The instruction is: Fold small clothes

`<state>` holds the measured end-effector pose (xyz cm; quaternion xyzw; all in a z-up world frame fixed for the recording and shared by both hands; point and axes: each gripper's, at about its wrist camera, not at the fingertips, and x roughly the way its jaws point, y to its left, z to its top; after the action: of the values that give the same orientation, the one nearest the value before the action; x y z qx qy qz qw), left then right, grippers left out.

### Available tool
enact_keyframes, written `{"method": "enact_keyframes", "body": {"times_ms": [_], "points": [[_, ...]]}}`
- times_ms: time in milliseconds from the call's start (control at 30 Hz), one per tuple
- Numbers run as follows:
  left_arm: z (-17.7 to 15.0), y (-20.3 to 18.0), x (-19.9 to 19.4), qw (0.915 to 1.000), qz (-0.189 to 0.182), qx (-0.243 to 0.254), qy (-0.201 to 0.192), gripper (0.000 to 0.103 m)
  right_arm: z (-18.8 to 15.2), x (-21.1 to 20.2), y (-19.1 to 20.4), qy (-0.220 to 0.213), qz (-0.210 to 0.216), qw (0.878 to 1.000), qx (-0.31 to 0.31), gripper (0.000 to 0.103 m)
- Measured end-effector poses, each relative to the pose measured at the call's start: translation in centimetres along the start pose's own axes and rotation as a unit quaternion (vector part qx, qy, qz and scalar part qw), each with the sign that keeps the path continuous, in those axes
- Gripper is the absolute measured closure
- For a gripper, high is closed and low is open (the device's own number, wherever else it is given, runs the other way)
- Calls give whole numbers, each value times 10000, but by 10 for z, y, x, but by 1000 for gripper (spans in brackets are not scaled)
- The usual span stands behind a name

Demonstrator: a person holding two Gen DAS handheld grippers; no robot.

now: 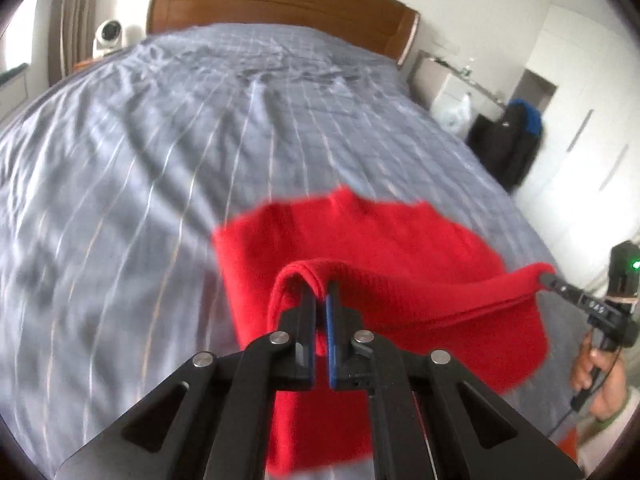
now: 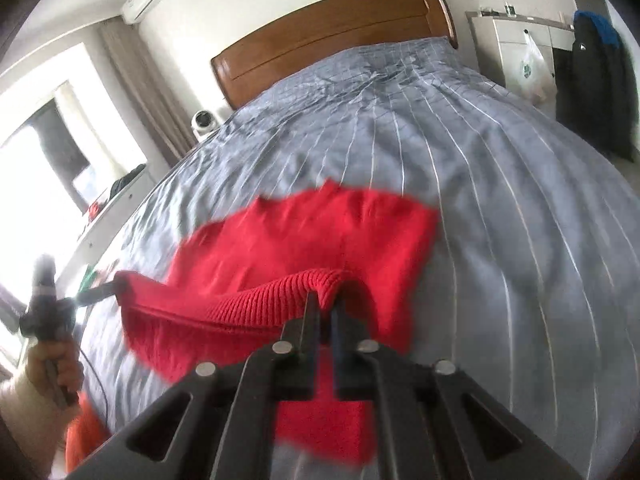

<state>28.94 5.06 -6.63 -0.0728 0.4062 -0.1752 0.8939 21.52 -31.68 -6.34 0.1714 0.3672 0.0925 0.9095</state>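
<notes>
Left gripper (image 1: 321, 292): fingers (image 1: 307, 308) drawn narrow and clamped on the ribbed edge of the red knitted garment (image 1: 360, 240). The knit loops up and over the tip of the left-hand finger and passes down through the slit between the two; the inner face of the other finger shows blue. Below the fingers the cloth hangs loose toward the lens.

Right gripper (image 2: 325, 300): fingers (image 2: 310, 312) likewise narrow, pinching the same ribbed edge, which bunches into a rounded fold directly over both tips.

Between the two grip points the ribbed edge runs as a raised band, lifted off the bed (image 1: 160, 140). In the left wrist view it stretches rightward to the tips of the right gripper (image 1: 545, 280); in the right wrist view it stretches leftward to the left gripper (image 2: 114, 285). Beyond the band, the rest of the garment lies spread on the grey striped bed cover, its far edge toward the wooden headboard (image 2: 332, 28). Garment outlines are blurred in both views; whether the far edge lies flat cannot be told.

A hand (image 1: 600, 376) grips the right tool's handle.
</notes>
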Motion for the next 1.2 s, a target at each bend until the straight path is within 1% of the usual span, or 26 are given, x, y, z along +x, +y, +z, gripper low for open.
{"method": "enact_keyframes", "body": {"times_ms": [67, 133, 167, 233, 267, 300, 333, 367, 400, 467, 500, 533, 633, 700, 767, 800, 833, 867, 900, 933, 967, 1000, 1067, 1100, 1167, 1200], "points": [[17, 6, 23, 9999, 117, -59, 18, 101, 29, 39, -11, 97, 2, 9999, 134, 99], [31, 15, 57, 9993, 245, -219, 170, 101, 47, 69, -23, 158, -19, 9994, 296, 99], [32, 18, 65, 9991, 282, -252, 215, 101, 56, 88, -30, 273, -20, 9989, 382, 99], [37, 22, 90, 9981, 425, -199, 395, 99, 64, 115, -40, 354, -26, 9979, 550, 98], [39, 24, 99, 9971, 581, -140, 479, 94, 65, 126, -45, 444, 50, 9968, 668, 98], [42, 25, 106, 9958, 727, -113, 547, 93, 66, 136, -51, 559, 77, 9951, 814, 97], [46, 26, 108, 9957, 741, -132, 547, 89, 68, 144, -57, 590, 108, 9931, 1010, 93], [50, 27, 107, 9954, 810, -148, 492, 66, 69, 145, -60, 552, 164, 9919, 1130, 90], [56, 26, 99, 9951, 937, -142, 293, 36, 71, 144, -63, 480, 197, 9912, 1216, 87], [61, 24, 81, 9942, 1071, -71, -71, 11, 76, 130, -64, 230, 160, 9917, 1257, 73], [61, 21, 69, 9937, 1088, 38, -254, 10, 78, 124, -62, 154, 134, 9925, 1207, 64], [60, 18, 64, 9937, 1083, 122, -275, 10, 80, 116, -59, 102, 81, 9937, 1112, 62], [42, 1, 51, 9946, 926, 472, -18, 9, 76, 96, -35, 210, 67, 9987, 451, 62], [16, -12, 44, 9934, 859, 727, 196, 7, 64, 85, -14, 346, 86, 9993, -82, 62], [-18, -24, 41, 9907, 847, 962, 458, 6, 40, 75, 7, 552, 235, 9965, -582, 57], [-41, -30, 42, 9870, 887, 1172, 650, 6, 26, 72, 12, 663, 264, 9949, -714, 50], [-58, -34, 42, 9828, 1001, 1341, 775, 6, 9, 69, 15, 833, 259, 9927, -828, 47], [-74, -38, 41, 9771, 1192, 1523, 887, 6, -8, 68, 13, 1016, 176, 9906, -903, 47], [-90, -42, 34, 9715, 1430, 1664, 893, 6, -24, 68, 7, 1211, 30, 9882, -936, 47], [-102, -46, 20, 9686, 1598, 1732, 791, 6, -37, 67, 1, 1415, -183, 9854, -925, 49], [-111, -52, 2, 9677, 1677, 1760, 666, 6, -51, 58, -7, 1470, -323, 9849, -854, 52], [-117, -58, -15, 9679, 1709, 1756, 555, 6, -58, 44, -8, 1347, -406, 9865, -835, 56], [-125, -67, -43, 9695, 1735, 1694, 356, 3, -71, 14, -1, 1161, -970, 9838, -966, 54], [-130, -74, -61, 9720, 1710, 1594, 229, 1, -77, -1, 4, 1048, -982, 9848, -978, 54], [-136, -82, -79, 9765, 1638, 1389, 153, 1, -88, -26, 15, 808, -967, 9877, -928, 48], [-139, -84, -84, 9785, 1591, 1303, 157, 1, -94, -35, 22, 728, -1018, 9879, -916, 41]]}}
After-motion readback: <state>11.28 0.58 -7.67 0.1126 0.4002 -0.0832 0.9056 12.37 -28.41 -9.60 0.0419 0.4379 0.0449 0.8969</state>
